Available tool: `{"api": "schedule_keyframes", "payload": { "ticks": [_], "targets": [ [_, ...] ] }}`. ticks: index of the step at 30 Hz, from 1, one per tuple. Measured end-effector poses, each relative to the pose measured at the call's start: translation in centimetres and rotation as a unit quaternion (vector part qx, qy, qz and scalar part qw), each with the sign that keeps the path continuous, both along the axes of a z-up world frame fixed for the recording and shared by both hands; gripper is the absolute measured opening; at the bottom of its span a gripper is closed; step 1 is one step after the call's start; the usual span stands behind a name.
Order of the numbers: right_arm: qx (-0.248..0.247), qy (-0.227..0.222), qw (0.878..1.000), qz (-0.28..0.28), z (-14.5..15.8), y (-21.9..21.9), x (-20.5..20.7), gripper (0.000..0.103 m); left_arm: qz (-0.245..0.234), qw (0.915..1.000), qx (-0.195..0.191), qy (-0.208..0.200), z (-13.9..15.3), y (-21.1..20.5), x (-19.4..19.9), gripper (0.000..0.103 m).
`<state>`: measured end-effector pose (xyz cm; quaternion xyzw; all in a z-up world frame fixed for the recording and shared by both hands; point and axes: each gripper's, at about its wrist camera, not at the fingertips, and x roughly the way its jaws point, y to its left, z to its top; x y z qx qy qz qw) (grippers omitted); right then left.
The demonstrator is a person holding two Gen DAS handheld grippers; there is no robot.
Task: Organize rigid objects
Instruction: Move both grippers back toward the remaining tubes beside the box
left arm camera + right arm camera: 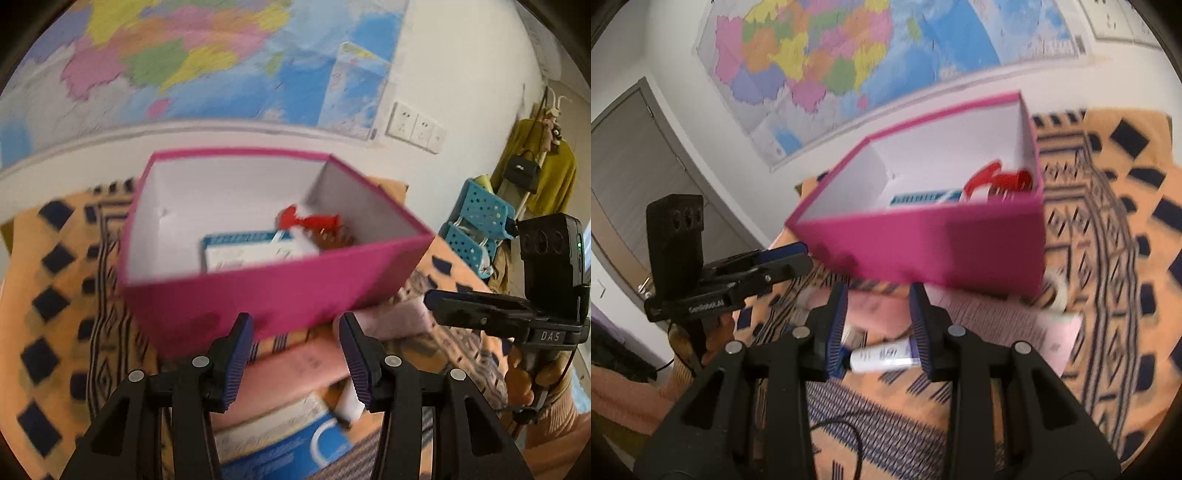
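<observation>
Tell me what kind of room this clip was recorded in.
Most likely a room in a home, perhaps a bedroom or study. A large colourful wall map hangs above a patterned orange cloth, clothes and a handbag hang on a coat rack, and a grey door stands nearby.

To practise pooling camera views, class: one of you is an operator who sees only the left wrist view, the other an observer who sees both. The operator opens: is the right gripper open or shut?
Observer: The right gripper is open; its own camera shows the fingers well apart.
Operator: Is anything at those fingers?
Observer: A white tube lies on the patterned cloth between them, nearer than the pink box. I cannot tell whether it touches a pad.
Operator: What is off to that camera's left?
Observer: A grey door, on the wall beside the map.
</observation>
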<state>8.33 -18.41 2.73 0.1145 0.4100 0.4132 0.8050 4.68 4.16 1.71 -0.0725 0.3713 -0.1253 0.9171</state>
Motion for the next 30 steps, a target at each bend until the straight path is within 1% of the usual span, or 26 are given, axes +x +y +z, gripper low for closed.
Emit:
{"api": "schedule_keyframes", "payload": {
  "ticks": [3, 6, 9, 13, 17, 20, 21, 23, 26, 30],
  "targets": [
    [-0.008, 0.015, 1.000, 0.009, -1.3, 0.5, -0.9, 0.037, 0.017, 0.9997, 0.000, 0.016, -1.1, 1.3, -0.9, 0.049],
    [-0.020, 0.026, 0.999, 0.017, -2.6, 1.2, -1.7, 0.037, 0.033, 0.9990, -0.012, 0.027, -2.0, 2.6, -1.8, 0.049],
    [-0.021, 0.050, 0.998, 0.018, -4.1, 1.5, -1.8, 0.037, 0.031, 0.9986, -0.020, 0.037, -2.7, 2.6, -2.5, 0.049],
    [-0.029, 0.066, 0.997, 0.004, -5.3, 1.5, -1.5, 0.037, 0.005, 0.9987, -0.020, 0.047, -3.5, 0.8, -2.9, 0.049],
    [-0.039, 0.077, 0.996, -0.013, -5.9, 1.0, -1.1, 0.037, -0.038, 0.9979, -0.015, 0.051, -4.0, -1.9, -3.0, 0.049],
    [-0.039, 0.082, 0.995, -0.028, -6.2, 0.3, -0.7, 0.037, -0.074, 0.9956, -0.013, 0.056, -4.4, -4.2, -2.9, 0.049],
    [-0.041, 0.083, 0.995, -0.032, -6.2, 0.1, -0.6, 0.039, -0.080, 0.9951, -0.013, 0.058, -4.5, -4.8, -2.8, 0.049],
    [-0.044, 0.085, 0.995, -0.040, -6.4, -0.1, -0.4, 0.049, -0.096, 0.9931, -0.014, 0.066, -4.9, -5.7, -2.7, 0.049],
    [-0.045, 0.084, 0.994, -0.045, -6.7, -0.3, -0.1, 0.049, -0.109, 0.9911, -0.011, 0.076, -5.5, -6.8, -2.6, 0.049],
    [-0.048, 0.085, 0.994, -0.047, -7.1, -0.3, 0.3, 0.049, -0.113, 0.9904, -0.008, 0.079, -5.6, -7.2, -2.7, 0.049]
  ]
}}
